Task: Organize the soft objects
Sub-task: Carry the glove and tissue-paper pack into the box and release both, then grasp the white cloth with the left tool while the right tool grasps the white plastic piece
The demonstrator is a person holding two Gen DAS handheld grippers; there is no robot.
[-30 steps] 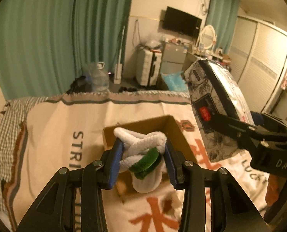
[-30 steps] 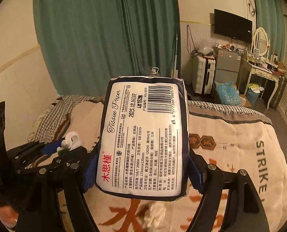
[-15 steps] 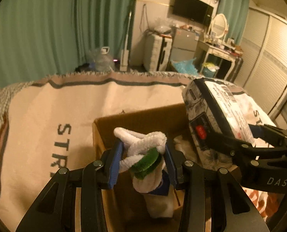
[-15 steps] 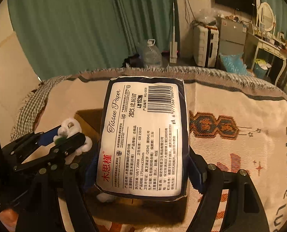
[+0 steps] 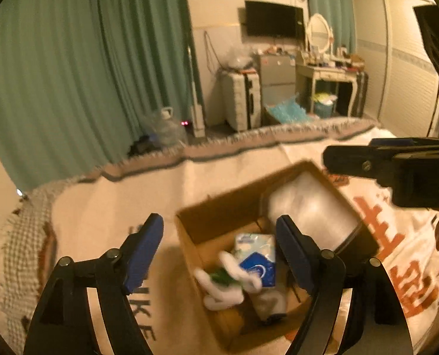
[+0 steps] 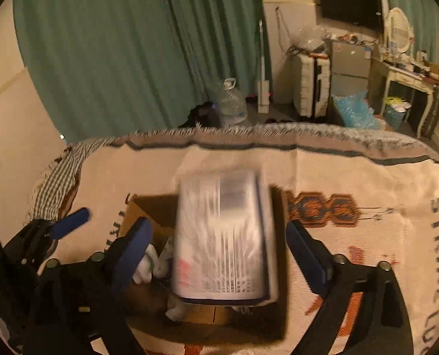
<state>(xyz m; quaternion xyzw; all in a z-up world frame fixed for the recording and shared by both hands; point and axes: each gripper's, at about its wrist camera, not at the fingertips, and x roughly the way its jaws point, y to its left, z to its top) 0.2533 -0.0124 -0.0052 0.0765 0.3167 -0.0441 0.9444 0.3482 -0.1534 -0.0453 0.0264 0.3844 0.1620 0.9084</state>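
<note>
A brown cardboard box (image 5: 207,216) sits on the cream blanket. In the left wrist view my left gripper (image 5: 219,245) is open and empty above it. The white and green sock bundle (image 5: 228,281) lies inside the box beside a small blue tissue pack (image 5: 256,254). The large tissue paper pack (image 5: 311,207) rests across the box's right part. In the right wrist view my right gripper (image 6: 219,254) is open, with the blurred tissue pack (image 6: 222,236) between and below its blue pads, apart from them. The left gripper shows at the left (image 6: 71,222).
The cream blanket (image 6: 367,177) with orange characters and black letters covers the bed. Beyond the bed's far edge are green curtains (image 5: 86,59), a water bottle (image 6: 230,106), a white suitcase (image 5: 241,100) and a dressing table (image 5: 326,74).
My left gripper opened and the sock bundle dropped into the box. My right gripper opened and the tissue pack fell onto the box. Both grippers have lifted a little.
</note>
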